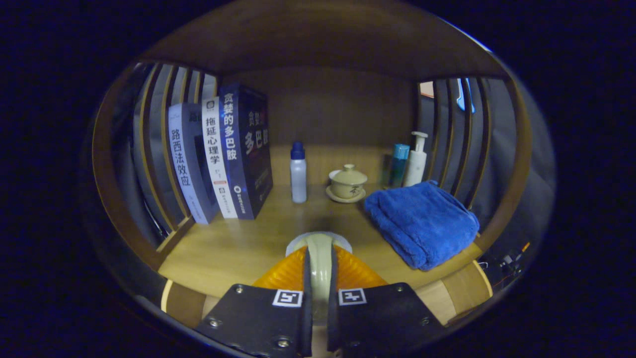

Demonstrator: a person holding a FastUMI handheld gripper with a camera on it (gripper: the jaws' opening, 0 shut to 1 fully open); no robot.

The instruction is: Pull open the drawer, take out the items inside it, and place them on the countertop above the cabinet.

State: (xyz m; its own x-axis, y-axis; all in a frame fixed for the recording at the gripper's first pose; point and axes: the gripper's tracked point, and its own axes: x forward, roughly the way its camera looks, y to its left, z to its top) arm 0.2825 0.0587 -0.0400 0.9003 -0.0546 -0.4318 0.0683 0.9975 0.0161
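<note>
Gripper (319,298) — we log its fingers nearly closed, pinching the pale handle of an orange-bodied item (318,266) just above the countertop (233,243); beyond, blue towel (422,223), lidded cup (348,183), books (223,154).

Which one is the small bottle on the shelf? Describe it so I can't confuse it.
On the wooden shelf, look between the upright books and the lidded teacup. The small bottle stands alone there, beyond the gripper. Unlike the two bottles behind the blue towel, it is pale with a dark blue cap.
</note>
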